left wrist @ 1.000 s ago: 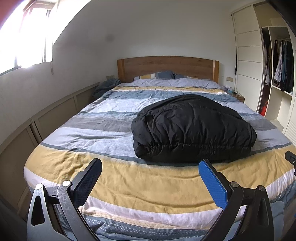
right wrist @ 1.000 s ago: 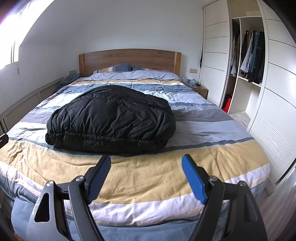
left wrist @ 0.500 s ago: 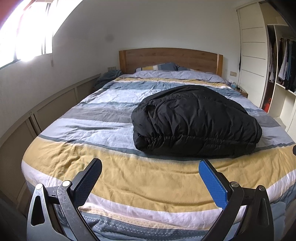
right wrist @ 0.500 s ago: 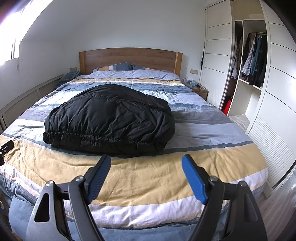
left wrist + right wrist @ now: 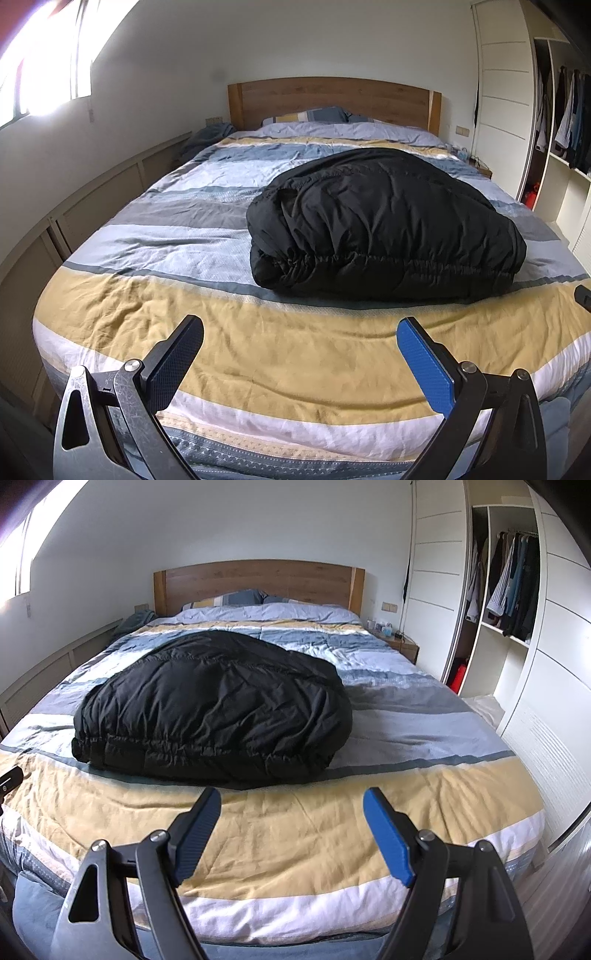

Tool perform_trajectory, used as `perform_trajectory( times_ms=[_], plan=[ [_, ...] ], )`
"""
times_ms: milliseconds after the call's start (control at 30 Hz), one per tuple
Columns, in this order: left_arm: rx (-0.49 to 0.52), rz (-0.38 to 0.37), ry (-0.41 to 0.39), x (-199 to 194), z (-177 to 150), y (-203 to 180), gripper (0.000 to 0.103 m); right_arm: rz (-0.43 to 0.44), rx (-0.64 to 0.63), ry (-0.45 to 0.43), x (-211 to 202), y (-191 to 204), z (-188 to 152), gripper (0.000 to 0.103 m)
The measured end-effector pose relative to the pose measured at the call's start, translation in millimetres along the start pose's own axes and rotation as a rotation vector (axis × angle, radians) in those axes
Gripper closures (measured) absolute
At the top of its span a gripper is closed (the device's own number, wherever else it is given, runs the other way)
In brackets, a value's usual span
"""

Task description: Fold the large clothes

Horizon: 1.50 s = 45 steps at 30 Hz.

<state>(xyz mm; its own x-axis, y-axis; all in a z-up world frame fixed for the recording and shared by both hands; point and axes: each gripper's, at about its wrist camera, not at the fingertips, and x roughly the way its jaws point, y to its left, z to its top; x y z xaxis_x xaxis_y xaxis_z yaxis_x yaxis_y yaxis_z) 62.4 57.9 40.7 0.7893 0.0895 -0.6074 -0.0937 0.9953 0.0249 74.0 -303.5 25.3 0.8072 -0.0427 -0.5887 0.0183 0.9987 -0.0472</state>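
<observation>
Left gripper (image 5: 300, 349) is hanging over the foot of the bed, jaws spread wide, gripping nothing. Right gripper (image 5: 291, 823) is doing the same further to the right, jaws wide apart, nothing between them. Both are sitting clear of the fabric, over the yellow stripe of the duvet (image 5: 258, 354).

The jacket (image 5: 384, 225), black and puffy, is lying folded into a thick bundle on the bed, well ahead of both grippers, its elastic hem facing them. In the left view it is sitting right of centre; in the right view it (image 5: 214, 701) is sitting left of centre. Neither gripper is touching it.

The duvet is running in blue, grey, white and yellow stripes, wrinkled. Pillows (image 5: 306, 115) are lying at the far end against a wooden headboard (image 5: 332, 98). A window (image 5: 40, 70) is glaring on the left wall. A wardrobe (image 5: 506, 602) is standing open on the right with clothes hanging inside. A nightstand (image 5: 400, 644) is sitting beside the bed's far right corner, with small items on top too small to tell.
</observation>
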Motion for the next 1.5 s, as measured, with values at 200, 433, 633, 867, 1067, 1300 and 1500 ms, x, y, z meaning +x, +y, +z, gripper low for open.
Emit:
perform_trajectory(
  times_ms=[200,433,633,867,1067,1300,1500],
  plan=[
    [-0.005,-0.011,0.019,10.4,1.6,0.3,0.001,-0.002,0.009,0.034,18.1,-4.6,-2.5,0.024],
    [-0.002,-0.010,0.034,18.3,-0.8,2.7,0.001,-0.011,0.011,0.051,26.1,-7.0,-4.3,0.024],
    [0.001,-0.009,0.044,22.6,-3.5,3.9,0.001,-0.016,0.012,0.060,29.3,-7.4,-5.8,0.024],
    [-0.002,-0.008,0.051,25.3,-6.1,6.7,0.001,-0.018,0.013,0.066,30.9,-7.7,-6.4,0.024],
    [-0.010,0.000,0.057,27.3,-7.0,10.9,0.001,-0.017,0.015,0.067,31.2,-8.2,-6.2,0.024],
    [-0.011,0.002,0.062,29.1,-7.8,12.5,0.000,-0.019,0.015,0.067,31.4,-9.0,-6.7,0.024],
    [-0.010,0.000,0.060,29.1,-8.3,12.3,0.001,-0.017,0.018,0.068,31.2,-9.4,-6.6,0.024]
  ],
)
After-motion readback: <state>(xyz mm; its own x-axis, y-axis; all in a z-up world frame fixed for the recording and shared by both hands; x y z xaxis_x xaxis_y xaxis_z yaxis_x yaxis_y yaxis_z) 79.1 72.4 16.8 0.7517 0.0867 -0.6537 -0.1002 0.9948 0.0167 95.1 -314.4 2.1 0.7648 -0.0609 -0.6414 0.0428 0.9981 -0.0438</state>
